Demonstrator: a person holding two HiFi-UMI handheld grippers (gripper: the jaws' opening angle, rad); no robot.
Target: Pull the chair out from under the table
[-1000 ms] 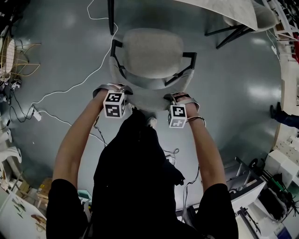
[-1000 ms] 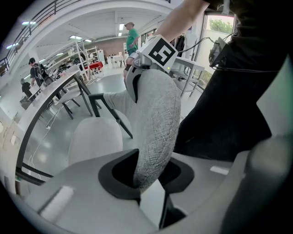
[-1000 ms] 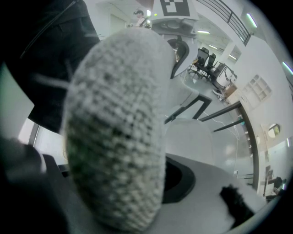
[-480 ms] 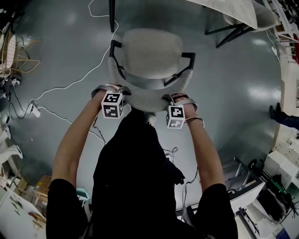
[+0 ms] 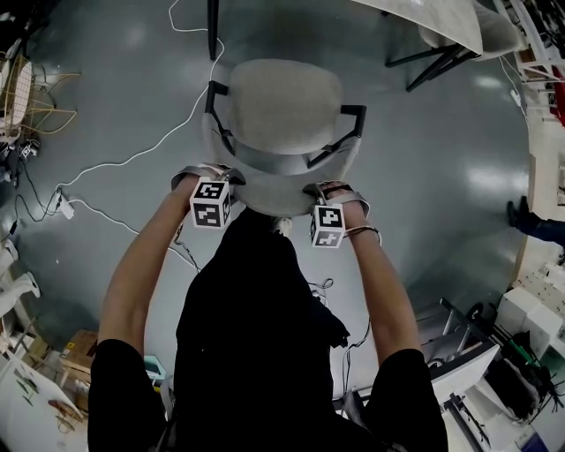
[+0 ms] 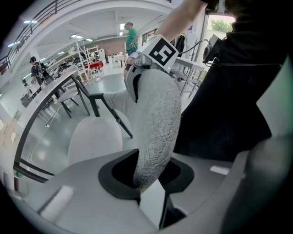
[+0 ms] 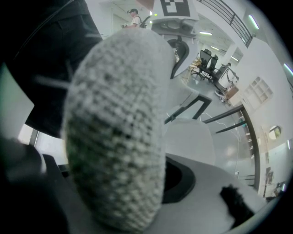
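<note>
The grey upholstered chair (image 5: 282, 101) with black armrests stands on the floor just in front of me, its seat out from the white table (image 5: 433, 18) at the top right. My left gripper (image 5: 222, 177) is shut on the left end of the backrest (image 5: 281, 187). My right gripper (image 5: 321, 187) is shut on its right end. In the left gripper view the woven backrest (image 6: 155, 119) runs up from between the jaws of the left gripper (image 6: 151, 183), with the seat (image 6: 94, 137) beyond. In the right gripper view the backrest (image 7: 119, 132) fills the right gripper (image 7: 137, 192).
White cables (image 5: 132, 159) trail over the grey floor to the chair's left. A second chair (image 5: 494, 35) sits under the table. A black table leg (image 5: 210, 26) stands behind the chair. A wire-frame object (image 5: 26, 106) lies far left; equipment (image 5: 494, 353) crowds the lower right.
Both grippers and the chair have shifted slightly toward me and away from the table; the floor cables have slid up the view. The grips look unchanged.
</note>
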